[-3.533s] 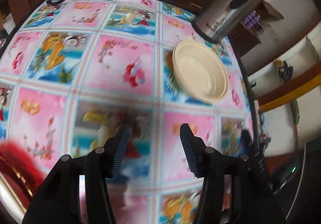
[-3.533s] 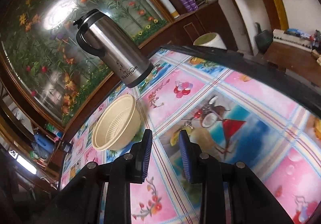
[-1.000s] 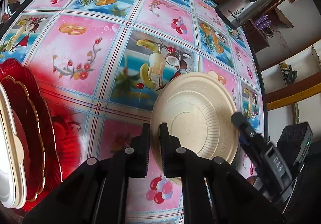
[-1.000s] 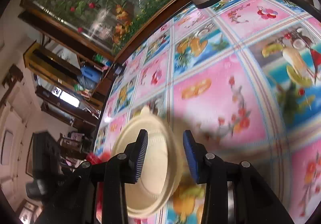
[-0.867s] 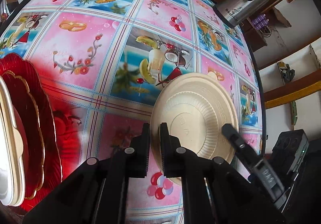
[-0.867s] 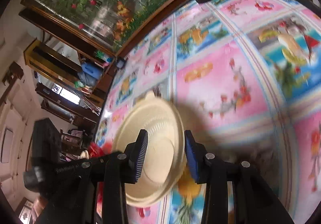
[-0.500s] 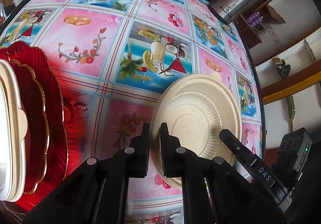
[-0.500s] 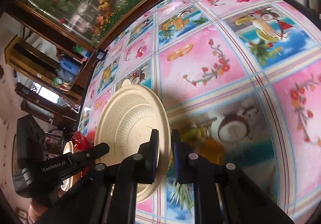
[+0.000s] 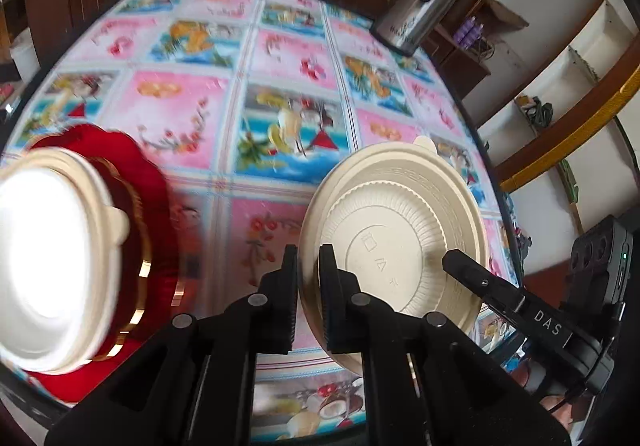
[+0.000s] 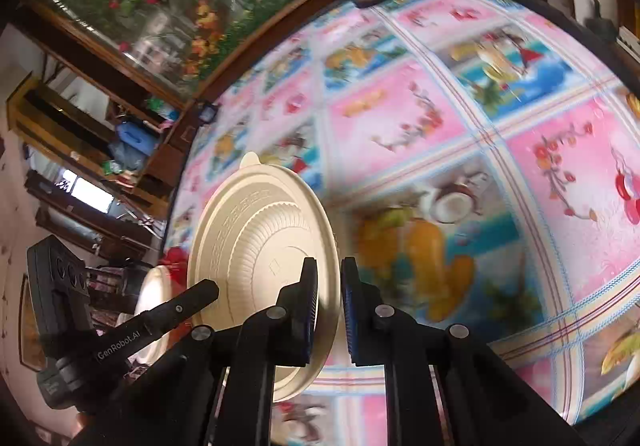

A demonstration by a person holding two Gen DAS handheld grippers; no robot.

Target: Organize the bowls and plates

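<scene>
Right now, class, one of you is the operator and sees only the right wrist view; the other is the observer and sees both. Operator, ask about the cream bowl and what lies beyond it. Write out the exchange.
Operator: My right claw has just been closing and now pinches the rim of the cream bowl. Does the left claw grip too? I see only one of its fingers.
Observer: Yes. The left wrist view shows it shut on another part of the rim.
Operator: What is the red sliver behind the bowl?
Observer: A scalloped red plate with gold trim, on the table, with a pale bowl sitting in it.
</scene>
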